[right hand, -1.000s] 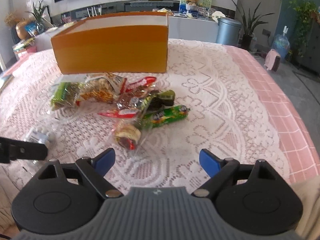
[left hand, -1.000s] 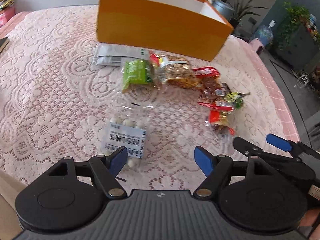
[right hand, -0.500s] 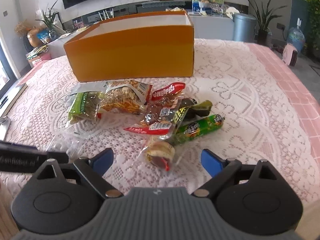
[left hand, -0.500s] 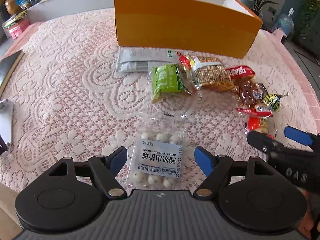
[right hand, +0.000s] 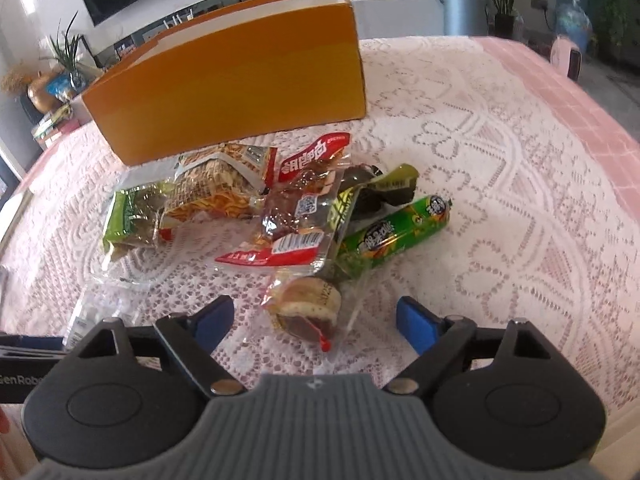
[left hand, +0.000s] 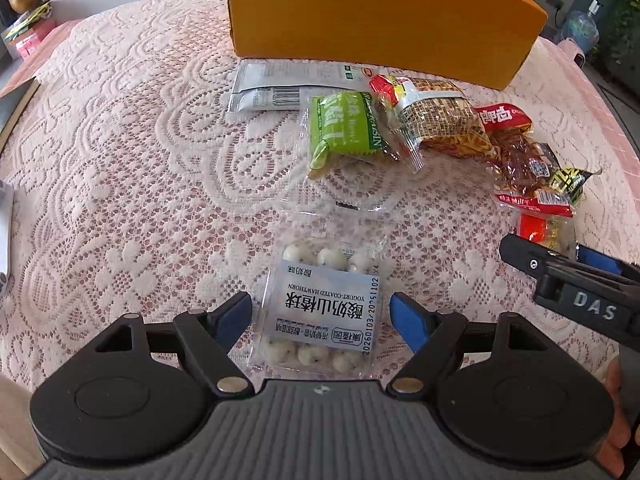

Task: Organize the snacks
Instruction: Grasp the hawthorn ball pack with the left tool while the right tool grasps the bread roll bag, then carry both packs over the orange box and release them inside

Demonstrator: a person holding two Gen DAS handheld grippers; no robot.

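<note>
My left gripper (left hand: 320,314) is open and straddles a clear pack of white yogurt-coated hawthorn balls (left hand: 322,312) lying flat on the lace cloth; the blue pads stand clear of its sides. My right gripper (right hand: 314,320) is closing, its pads still apart from the small clear-wrapped pastry (right hand: 306,308) that lies between them. Beyond lies the snack pile: a green pack (left hand: 344,130), a noodle pack (left hand: 440,118), a red-and-clear meat snack (right hand: 296,224), a green sausage stick (right hand: 394,232). An open orange box (left hand: 380,16) stands behind the pile. The right gripper (left hand: 576,280) also shows in the left wrist view.
A grey flat sachet (left hand: 288,86) lies against the box front. The pink tablecloth edge (right hand: 592,120) runs along the right. A grey bin (right hand: 462,10), plants and shelves stand beyond the table. A dark book edge (left hand: 16,112) sits far left.
Both grippers have sunk and moved forward. The hawthorn pack now lies centred between the left pads, and the pastry now sits between the right pads. Nothing has been taken hold of.
</note>
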